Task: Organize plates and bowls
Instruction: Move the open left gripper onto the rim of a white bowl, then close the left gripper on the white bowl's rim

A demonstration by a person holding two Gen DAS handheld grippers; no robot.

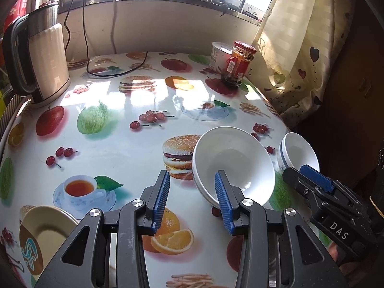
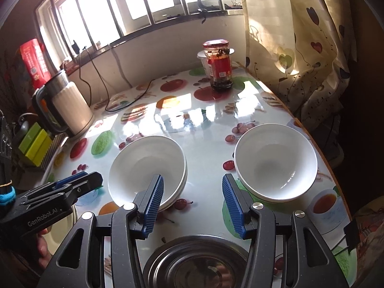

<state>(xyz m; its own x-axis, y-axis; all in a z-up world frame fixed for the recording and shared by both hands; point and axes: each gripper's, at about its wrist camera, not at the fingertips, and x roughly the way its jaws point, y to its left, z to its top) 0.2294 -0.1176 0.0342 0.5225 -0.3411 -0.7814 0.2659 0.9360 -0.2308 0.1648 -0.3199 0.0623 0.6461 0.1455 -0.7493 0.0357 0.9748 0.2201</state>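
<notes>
The stacked bowls (image 2: 147,168) sit mid-table (image 2: 204,148), at eleven o'clock from my right gripper (image 2: 193,201); the single bowl (image 2: 276,162) is at one, apart from them. A steel dish (image 2: 194,261) lies at six, under my wrist. A beige plate (image 1: 45,232) is at eight from my left gripper (image 1: 193,195). Both grippers gape, empty.
</notes>
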